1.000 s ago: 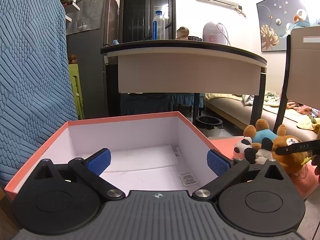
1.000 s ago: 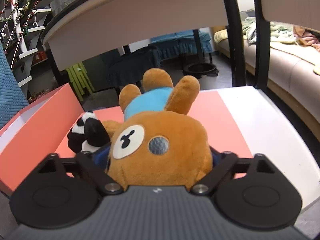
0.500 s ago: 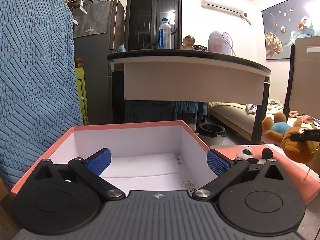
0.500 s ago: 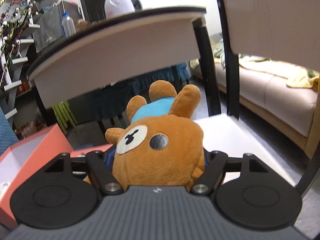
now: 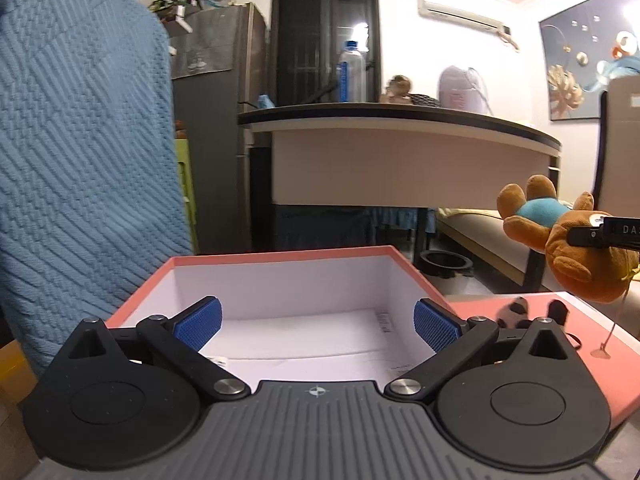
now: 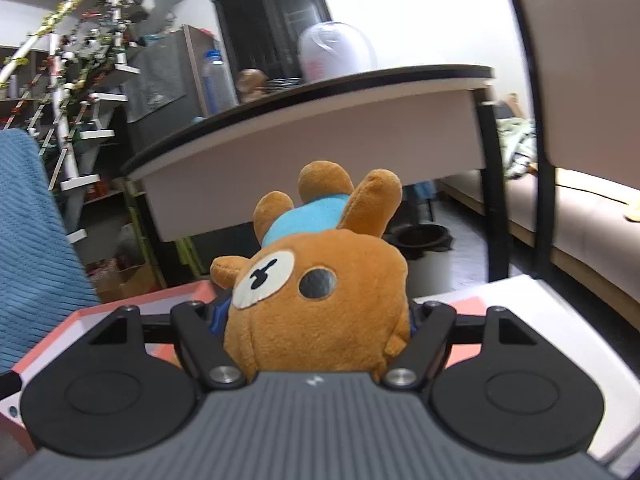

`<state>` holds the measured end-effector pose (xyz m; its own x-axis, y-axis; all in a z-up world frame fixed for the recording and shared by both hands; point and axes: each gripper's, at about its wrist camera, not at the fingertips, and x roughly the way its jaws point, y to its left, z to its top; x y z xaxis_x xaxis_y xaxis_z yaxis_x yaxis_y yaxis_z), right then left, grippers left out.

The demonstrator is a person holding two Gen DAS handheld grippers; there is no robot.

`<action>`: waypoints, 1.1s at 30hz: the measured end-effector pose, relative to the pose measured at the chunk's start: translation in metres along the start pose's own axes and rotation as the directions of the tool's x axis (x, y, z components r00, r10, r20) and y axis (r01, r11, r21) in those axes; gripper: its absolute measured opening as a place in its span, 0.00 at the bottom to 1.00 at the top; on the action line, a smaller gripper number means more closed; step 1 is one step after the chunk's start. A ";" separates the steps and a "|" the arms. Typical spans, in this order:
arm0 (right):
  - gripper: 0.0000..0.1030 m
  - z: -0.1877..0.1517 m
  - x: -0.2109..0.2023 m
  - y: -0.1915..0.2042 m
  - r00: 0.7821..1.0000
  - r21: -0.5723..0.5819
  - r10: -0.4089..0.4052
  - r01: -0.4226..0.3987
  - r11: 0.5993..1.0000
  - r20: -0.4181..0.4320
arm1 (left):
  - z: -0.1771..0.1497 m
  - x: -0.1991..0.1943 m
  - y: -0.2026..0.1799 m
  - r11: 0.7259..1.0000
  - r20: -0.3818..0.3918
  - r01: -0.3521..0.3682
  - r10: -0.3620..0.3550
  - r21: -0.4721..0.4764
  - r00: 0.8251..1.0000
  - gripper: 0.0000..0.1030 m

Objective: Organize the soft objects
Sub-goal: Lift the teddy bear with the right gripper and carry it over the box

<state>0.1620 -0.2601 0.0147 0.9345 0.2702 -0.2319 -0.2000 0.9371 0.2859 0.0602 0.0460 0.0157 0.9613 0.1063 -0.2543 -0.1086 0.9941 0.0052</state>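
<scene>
A brown plush bear (image 6: 320, 300) in a blue shirt hangs in the air with my right gripper (image 6: 314, 316) shut on its head. From the left wrist view the bear (image 5: 576, 252) floats to the right of the box, above the pink lid (image 5: 592, 336). A black-and-white panda plush (image 5: 514, 312) lies on that lid, partly hidden behind my left gripper's arm. The pink box (image 5: 280, 260) with a white inside holds only paper labels. My left gripper (image 5: 316, 326) stands open over the box's near edge with nothing between its blue pads.
A blue knitted fabric (image 5: 80, 160) fills the left side beside the box. A dark-edged table (image 5: 400, 152) with a bottle (image 5: 352, 72) stands behind. A chair frame (image 6: 540, 160) and a sofa (image 6: 592, 216) are on the right.
My right gripper has tightened on the bear and lifted it off the pink lid, away from the panda. The left gripper has stayed open over the box.
</scene>
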 end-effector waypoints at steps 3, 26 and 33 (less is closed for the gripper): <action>0.72 -0.001 0.006 0.022 0.999 -0.007 0.039 -0.039 0.999 -0.005 | 0.001 0.000 0.008 0.999 -0.001 -0.035 0.035 -0.013 0.999 1.00; 0.72 -0.049 0.051 0.175 0.938 -0.129 0.312 -0.332 0.934 -0.151 | 0.034 -0.018 0.058 0.969 0.055 -0.189 0.199 -0.160 0.978 1.00; 0.72 -0.058 0.056 0.177 0.932 -0.158 0.302 -0.334 0.929 -0.200 | 0.031 -0.013 0.059 0.970 0.039 -0.187 0.195 -0.155 0.980 1.00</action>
<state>0.1620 -0.0656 -0.0018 0.7521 0.5786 -0.3156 -0.5447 0.8153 0.1966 0.0492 0.1042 0.0498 0.9308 0.2990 -0.2101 -0.3243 0.9409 -0.0977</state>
